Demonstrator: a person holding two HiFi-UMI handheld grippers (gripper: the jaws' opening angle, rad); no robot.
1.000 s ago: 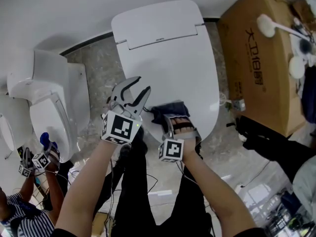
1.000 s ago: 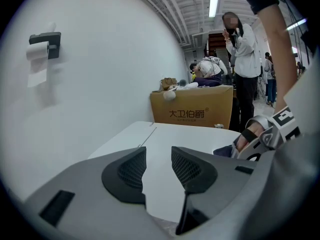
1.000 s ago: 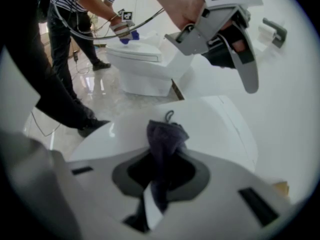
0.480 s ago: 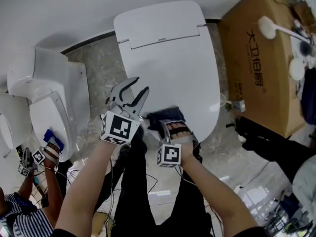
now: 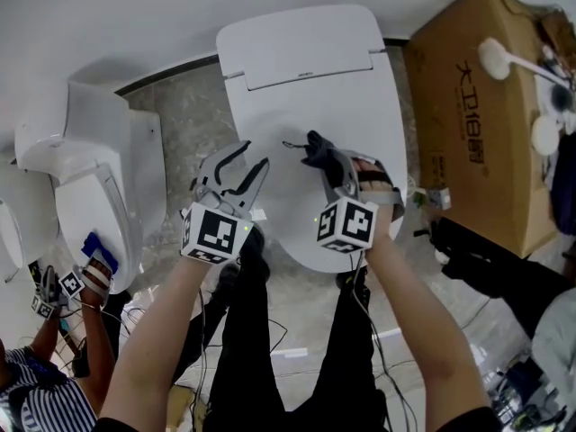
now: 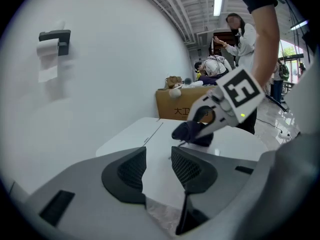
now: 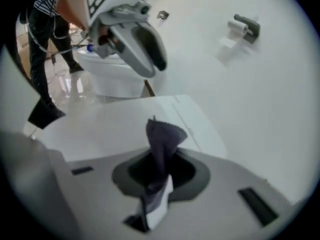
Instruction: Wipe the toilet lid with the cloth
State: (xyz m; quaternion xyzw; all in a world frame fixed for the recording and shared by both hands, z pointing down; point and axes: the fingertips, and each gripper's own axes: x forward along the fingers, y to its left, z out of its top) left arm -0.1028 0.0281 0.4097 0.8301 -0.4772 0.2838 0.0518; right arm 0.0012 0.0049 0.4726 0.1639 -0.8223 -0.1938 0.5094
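Against a second ago: right gripper [image 5: 333, 166] no longer at the front edge of the toilet lid [image 5: 297, 88], now farther up and to the right, over the right-middle part. Carries the cloth [image 5: 314, 148] along with it. Back then spread flat near the front rim; now bunched into a dark wad at the jaw tips. Left gripper [image 5: 251, 157] in much the same spot, beside the left edge of the lid, claw spread wide, nothing between.

In the right gripper view: right gripper [image 7: 161, 176] pressed together on the cloth [image 7: 162, 139]. Dark navy, twisted into a narrow upright fold, ending in a crumpled peak beyond the tips. A pale strip, tag or hem, at the near end behind the jaws. White toilet lid [image 7: 100, 126] below and ahead, left gripper [image 7: 147, 51] above it.

In the left gripper view: left gripper [image 6: 157, 166] with both textured pads apart, only the bare toilet lid [image 6: 135, 136] seen through the gap. Beyond, right gripper [image 6: 202, 121] with the cloth [image 6: 195, 133] as a dark lump at its tips, low over the white surface. Touching it or just clear of it: cannot tell. Cardboard box [image 6: 177, 109] behind, by the wall.
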